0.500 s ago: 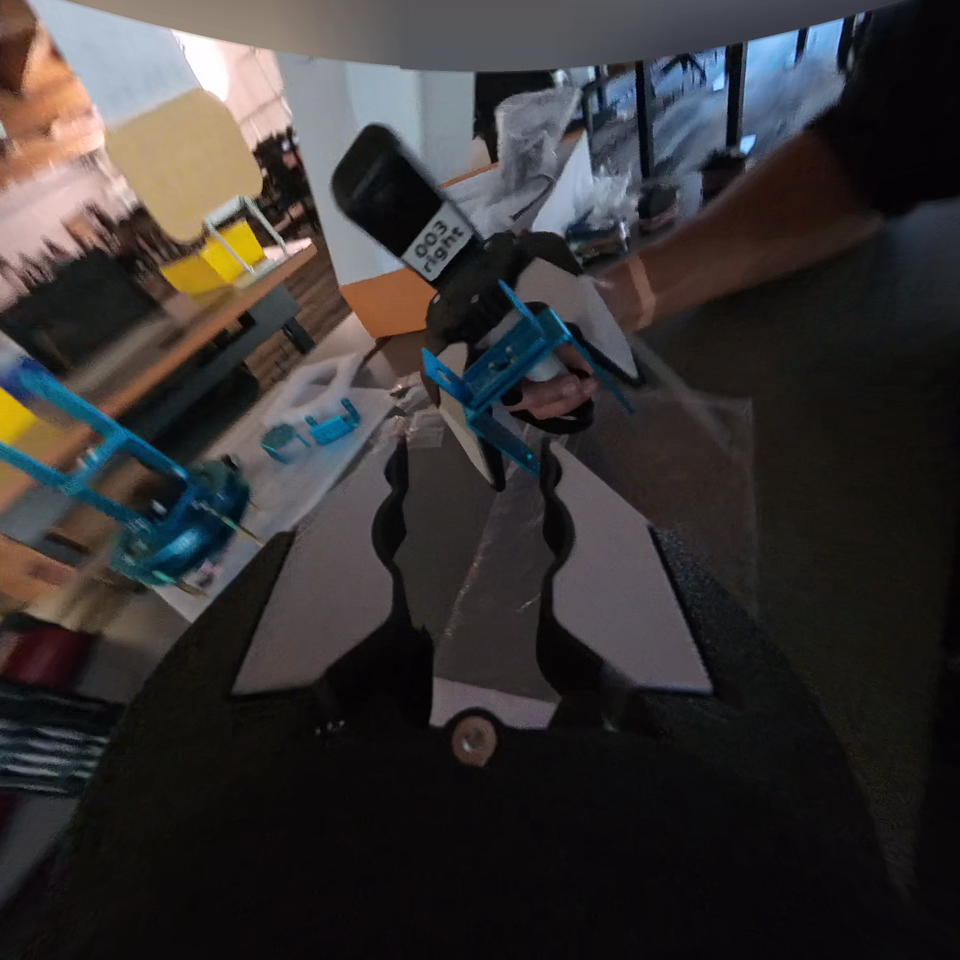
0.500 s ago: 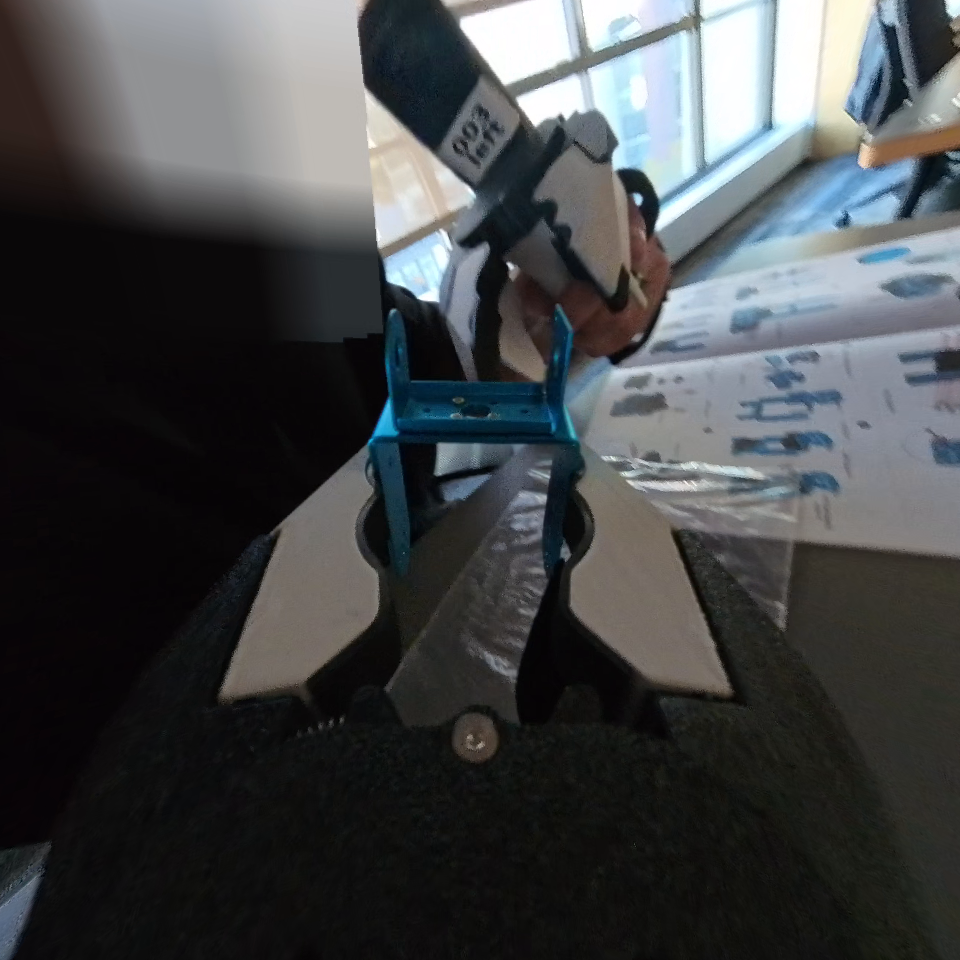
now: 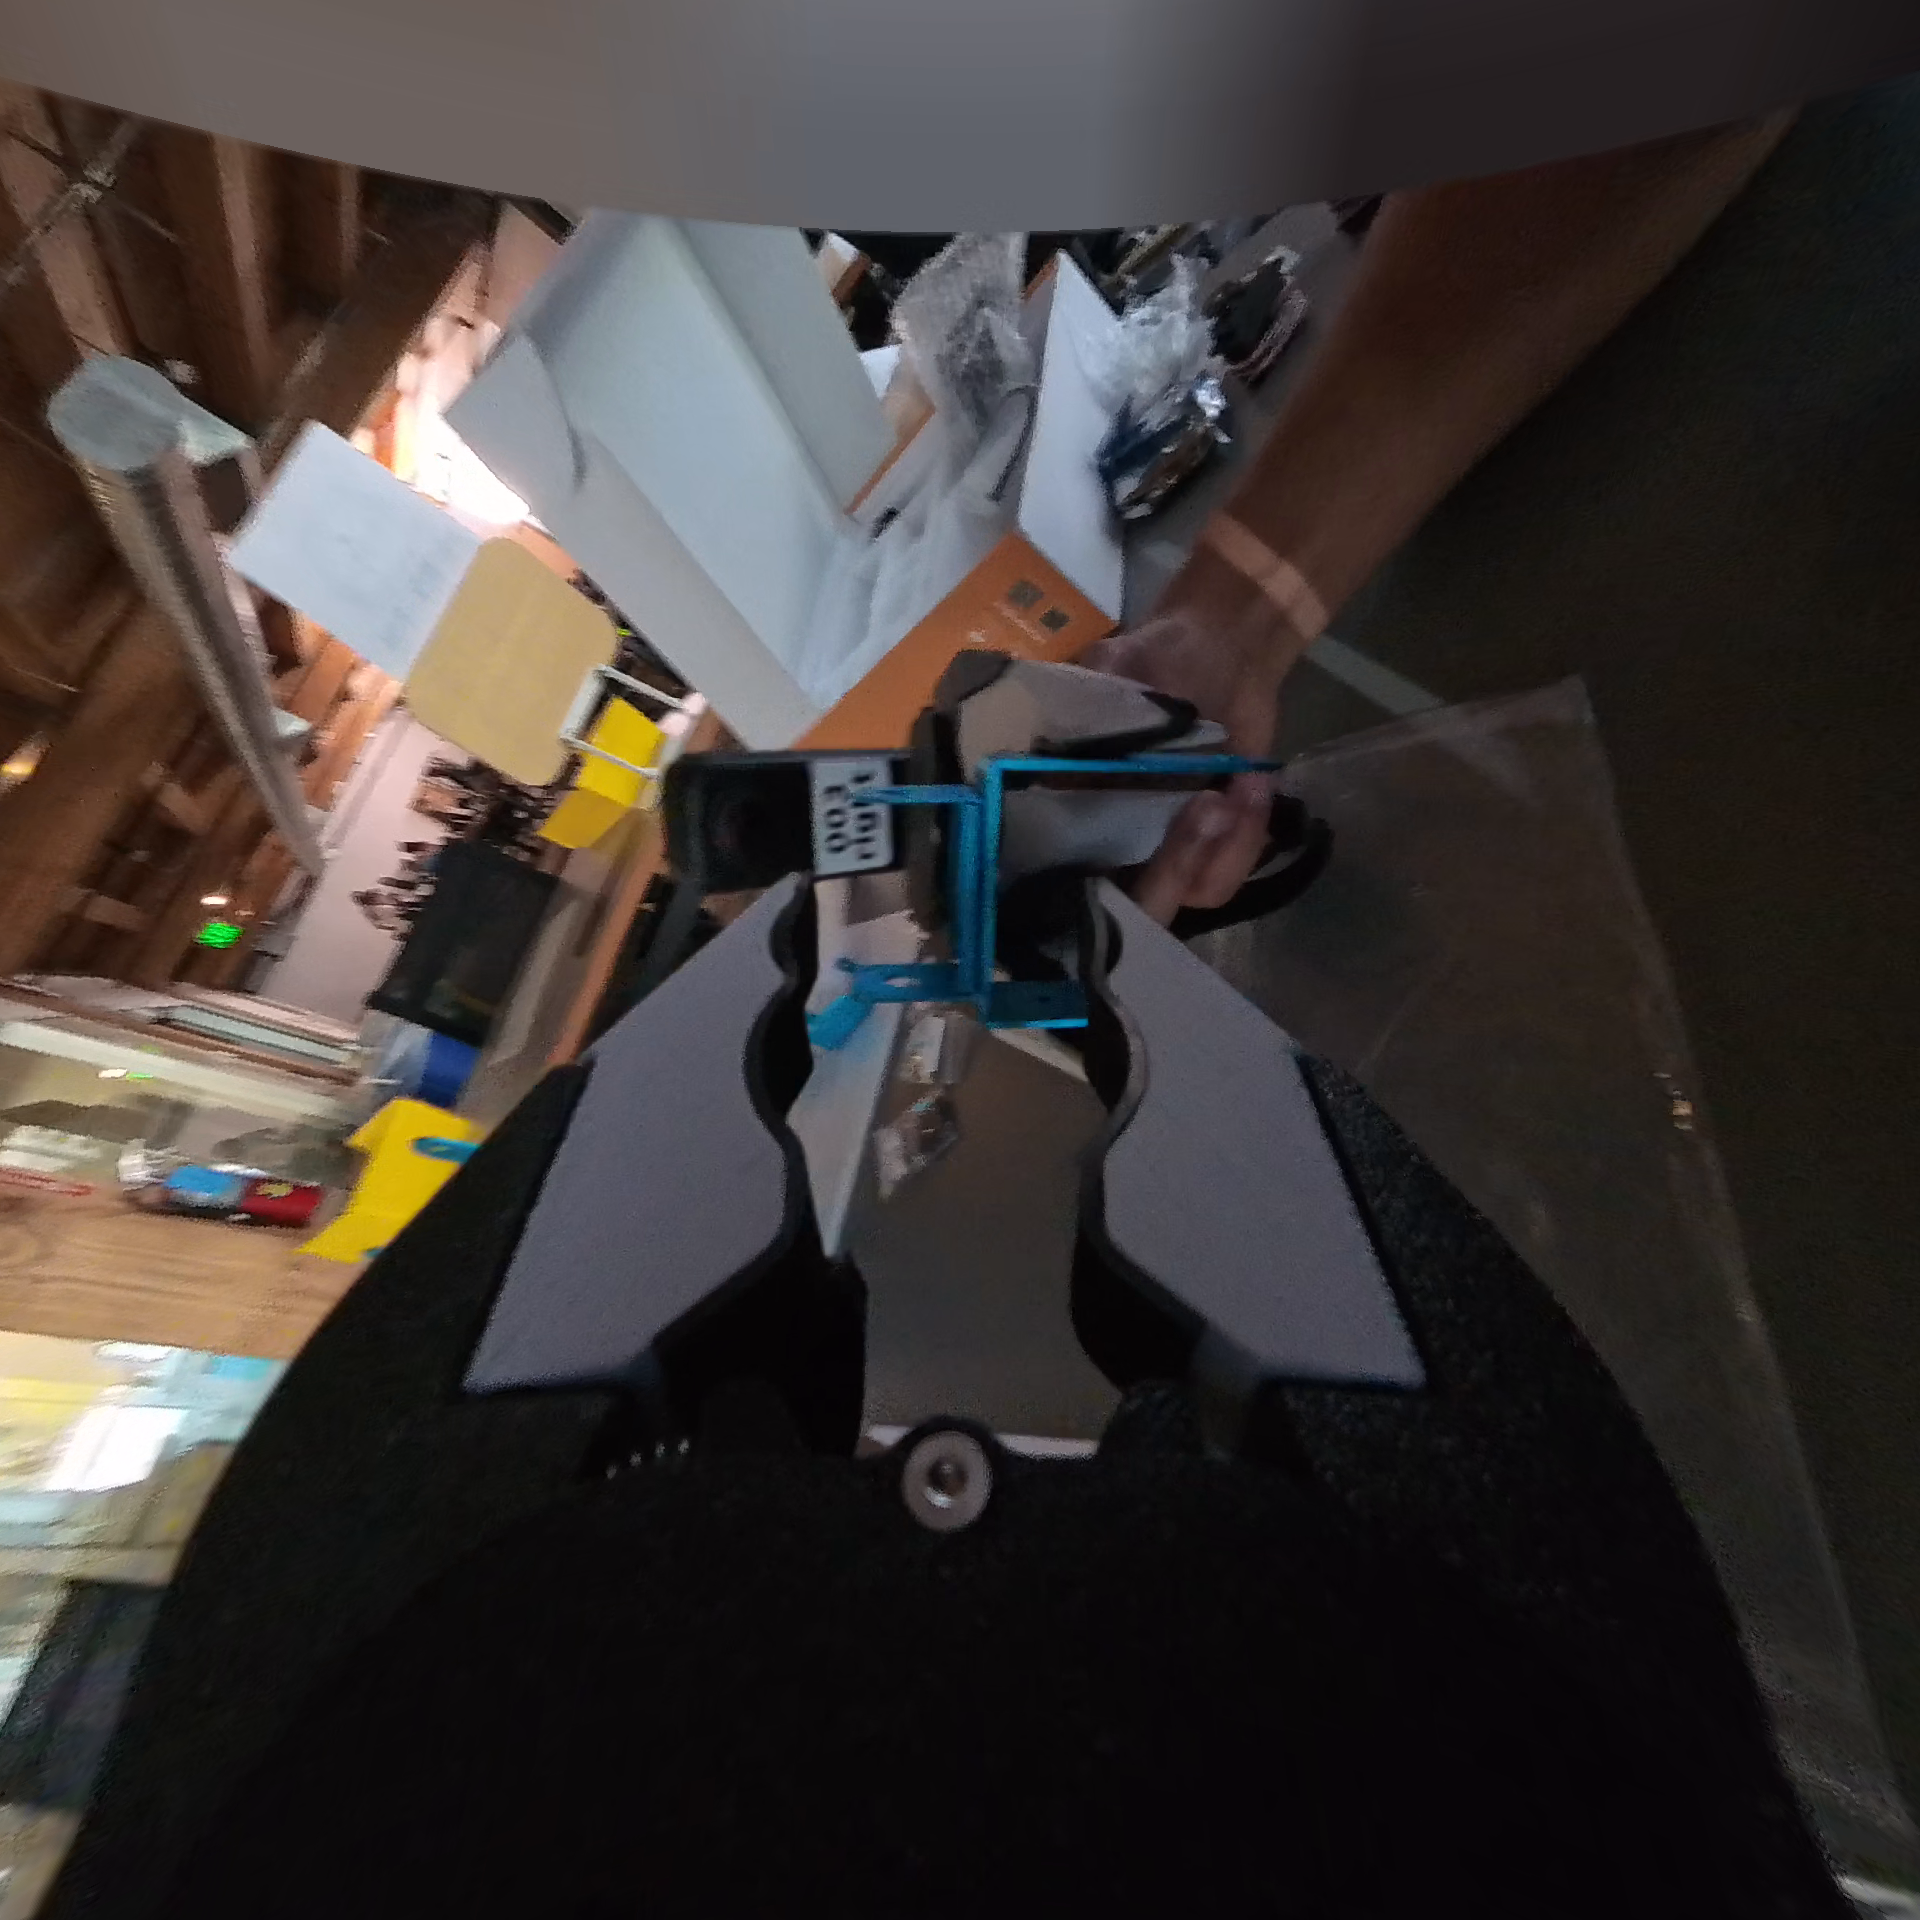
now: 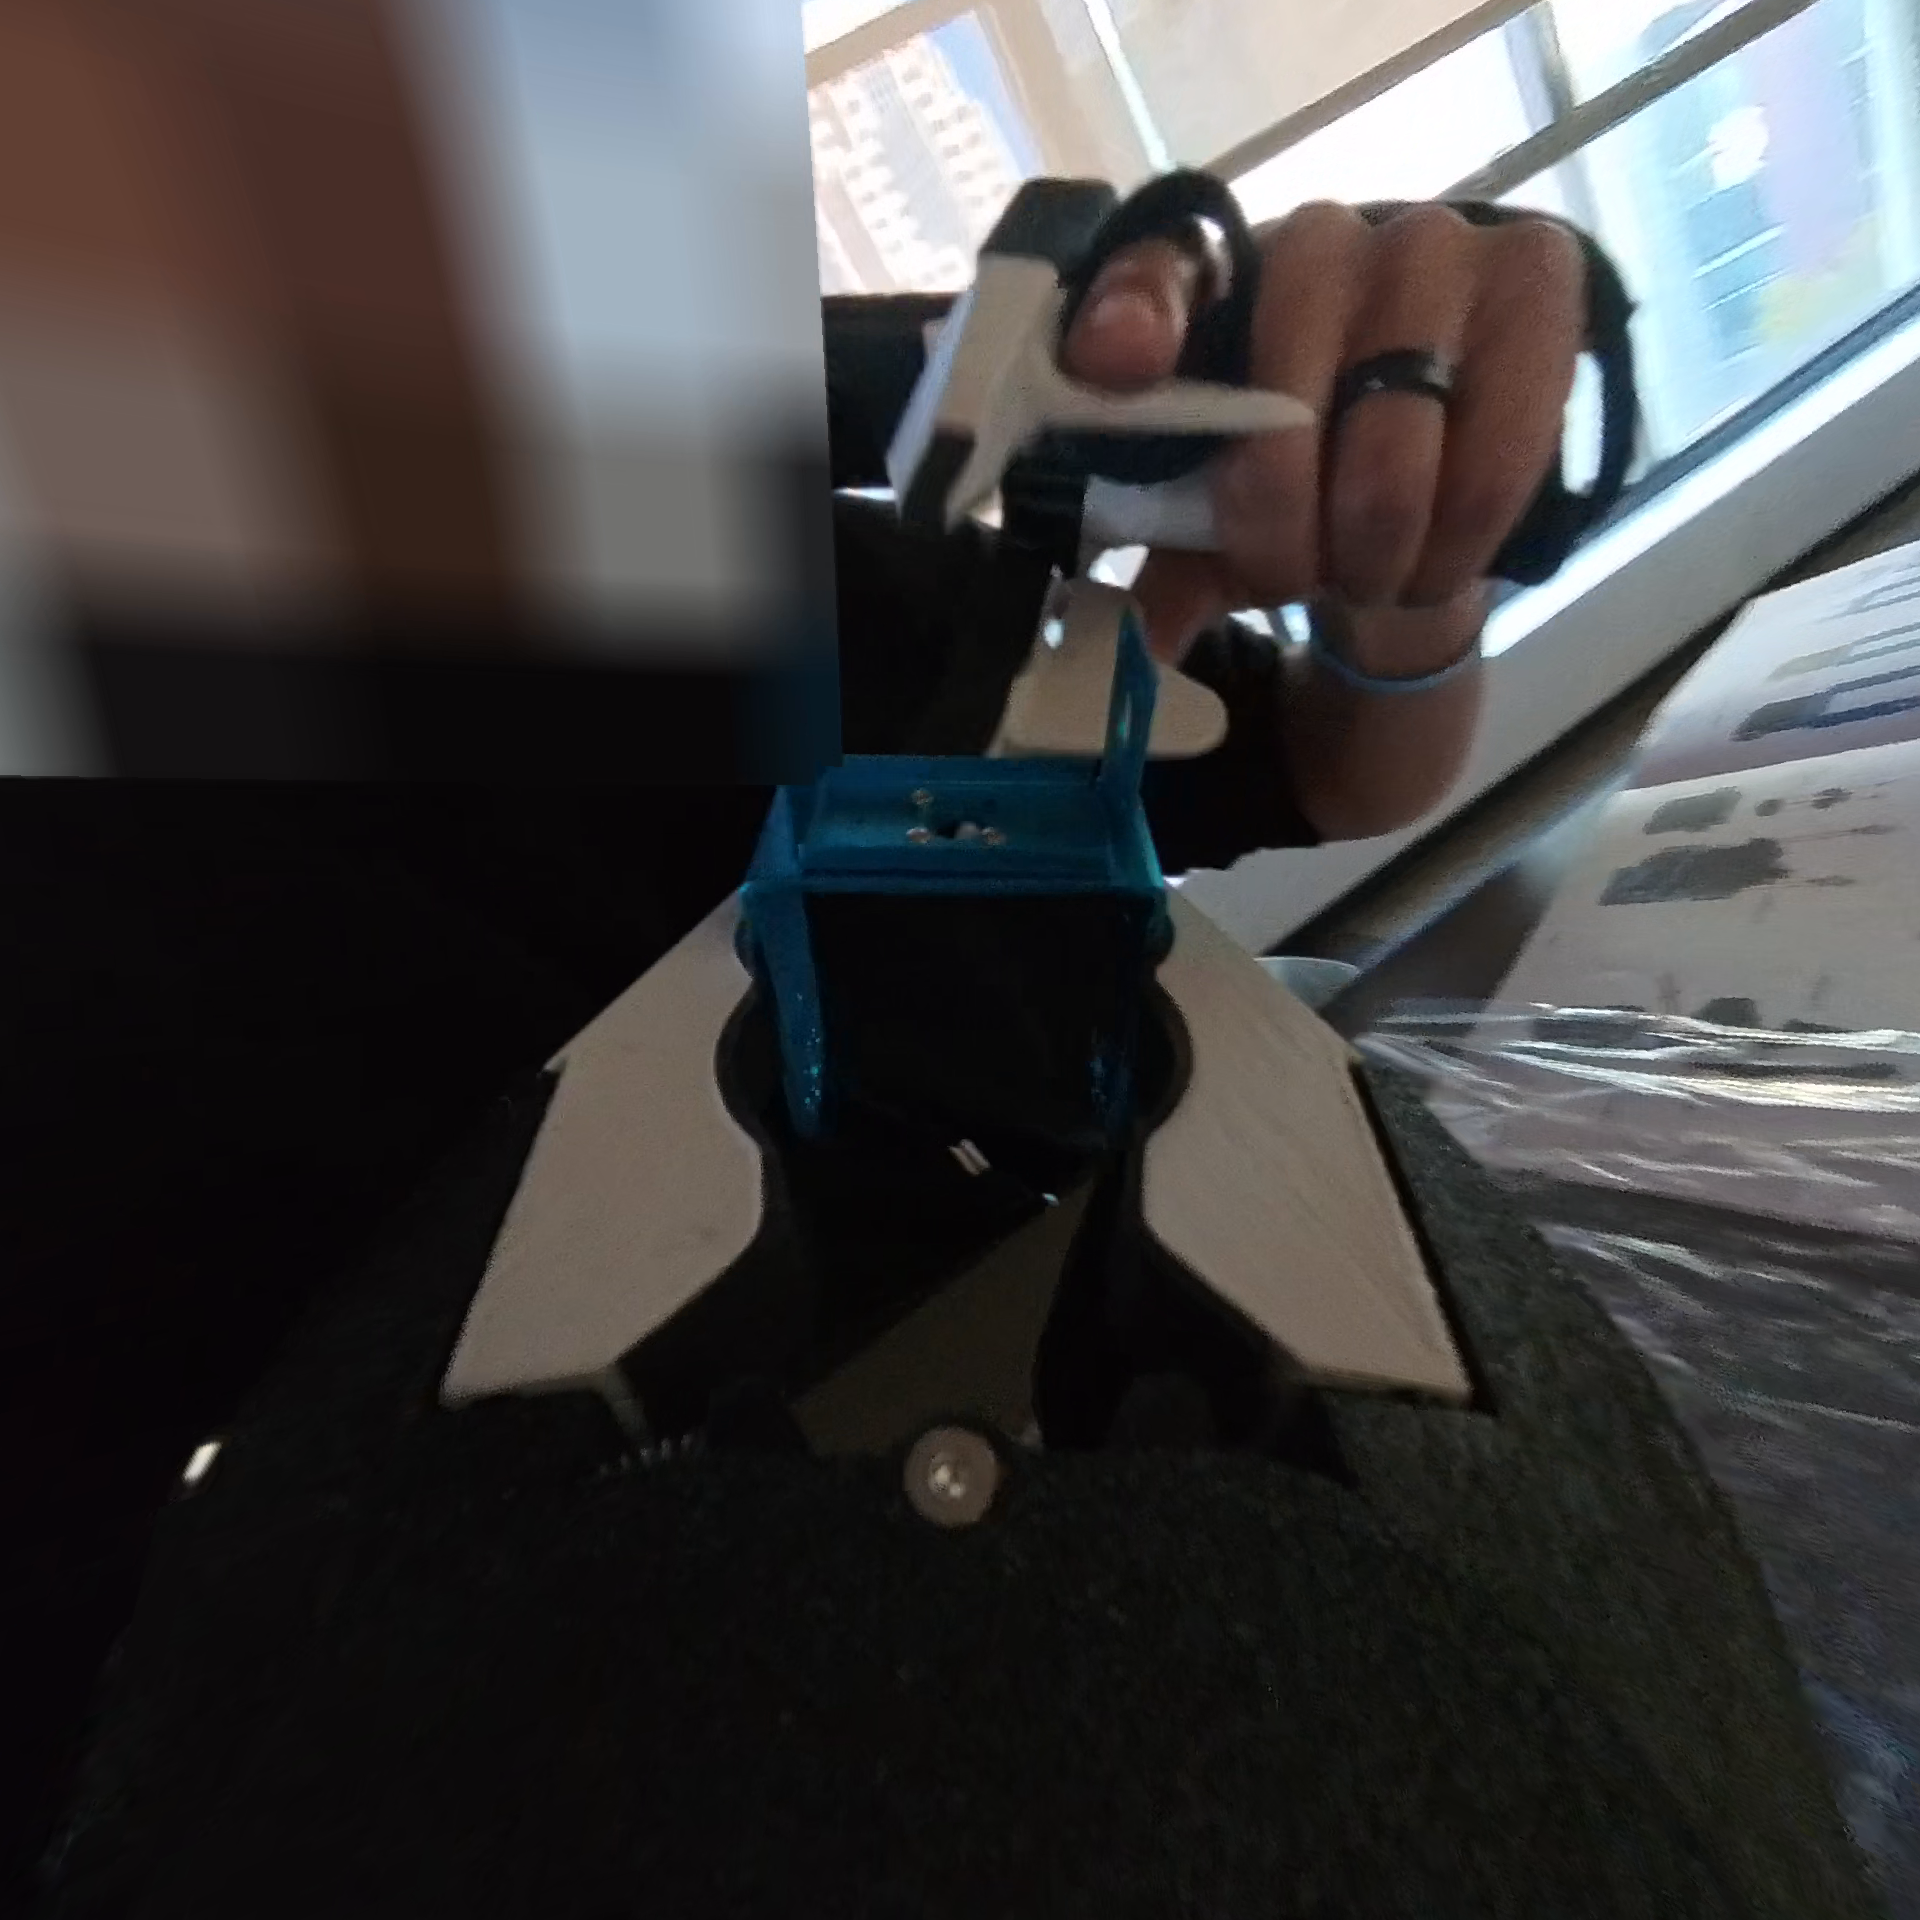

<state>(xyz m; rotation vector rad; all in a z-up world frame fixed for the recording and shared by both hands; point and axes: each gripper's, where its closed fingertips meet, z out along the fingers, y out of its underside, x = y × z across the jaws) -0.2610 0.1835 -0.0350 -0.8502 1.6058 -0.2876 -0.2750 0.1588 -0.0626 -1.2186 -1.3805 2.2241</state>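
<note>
Two tools meet: right tool grips a blue bracket, left tool gapes, clear plastic sheet beneath.

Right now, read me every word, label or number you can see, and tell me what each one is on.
I don't read writing out, so here is what carries it.
White label on the black camera body ahead in the left wrist view: short printed characters, sharp enough to read.
Green lit sign, far left in the same view: blurred.
Printed sheets, right wrist view: blue and dark marks, too blurred to read.
</note>
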